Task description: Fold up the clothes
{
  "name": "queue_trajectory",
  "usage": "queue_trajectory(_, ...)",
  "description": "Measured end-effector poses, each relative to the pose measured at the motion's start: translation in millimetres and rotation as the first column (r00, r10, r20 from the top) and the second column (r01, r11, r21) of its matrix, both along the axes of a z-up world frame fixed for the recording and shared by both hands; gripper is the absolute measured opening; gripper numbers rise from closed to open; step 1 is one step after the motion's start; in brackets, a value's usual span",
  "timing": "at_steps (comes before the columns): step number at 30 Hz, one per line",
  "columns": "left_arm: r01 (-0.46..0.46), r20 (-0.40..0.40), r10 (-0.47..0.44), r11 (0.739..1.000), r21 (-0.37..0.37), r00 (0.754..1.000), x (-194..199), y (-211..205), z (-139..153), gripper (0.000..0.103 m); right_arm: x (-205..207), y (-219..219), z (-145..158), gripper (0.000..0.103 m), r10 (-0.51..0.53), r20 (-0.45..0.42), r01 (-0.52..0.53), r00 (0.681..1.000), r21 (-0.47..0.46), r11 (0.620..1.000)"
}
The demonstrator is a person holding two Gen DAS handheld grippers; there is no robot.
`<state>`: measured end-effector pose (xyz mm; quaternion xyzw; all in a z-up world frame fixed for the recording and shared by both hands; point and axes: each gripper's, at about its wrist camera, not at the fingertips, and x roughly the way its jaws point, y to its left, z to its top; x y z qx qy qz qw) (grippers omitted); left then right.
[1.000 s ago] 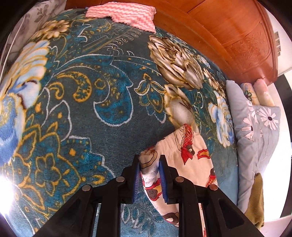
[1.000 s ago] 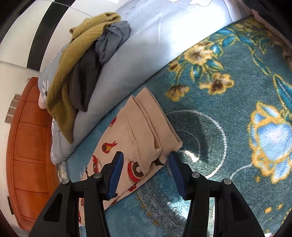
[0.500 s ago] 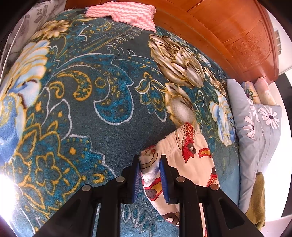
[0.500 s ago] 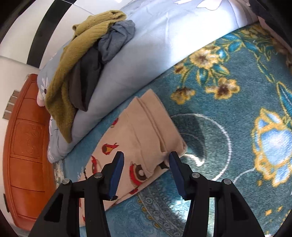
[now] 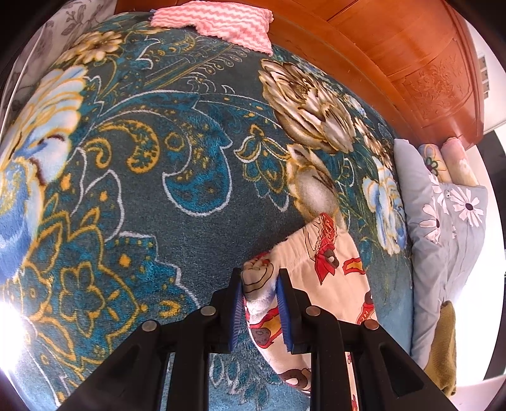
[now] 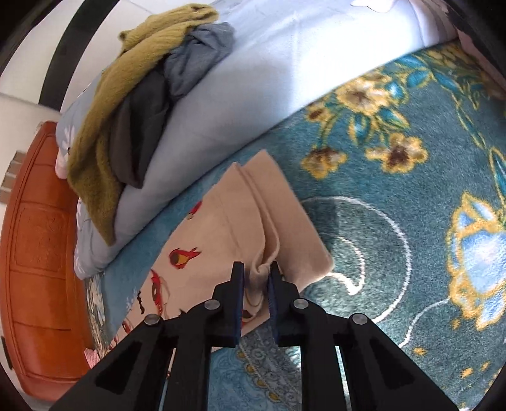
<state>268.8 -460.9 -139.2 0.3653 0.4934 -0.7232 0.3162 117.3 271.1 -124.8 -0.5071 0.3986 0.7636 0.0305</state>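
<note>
Cream cartoon-print trousers (image 5: 329, 278) lie on the teal floral blanket (image 5: 189, 177). My left gripper (image 5: 260, 278) is shut on the near corner of their elastic waistband. In the right wrist view the same trousers (image 6: 221, 240) lie with the plain leg ends (image 6: 284, 208) pointing away. My right gripper (image 6: 255, 268) is shut on a bunched fold of the leg fabric near the hem.
A pale blue floral quilt (image 6: 253, 95) lies folded along the bed edge, with an olive sweater (image 6: 107, 132) and grey garments (image 6: 196, 60) piled on it. A pink zigzag towel (image 5: 218, 25) lies by the wooden headboard (image 5: 411, 72).
My right gripper has closed from wide open onto the trouser leg fabric, pinching it into a fold. My left gripper has kept its hold on the waistband.
</note>
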Motion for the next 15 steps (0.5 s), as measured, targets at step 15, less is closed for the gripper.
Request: queue_trajectory(15, -0.001, -0.012, 0.001, 1.000, 0.007, 1.000, -1, 0, -2, 0.024, 12, 17, 21, 0.006, 0.003, -0.064, 0.000, 0.998, 0.041, 0.999)
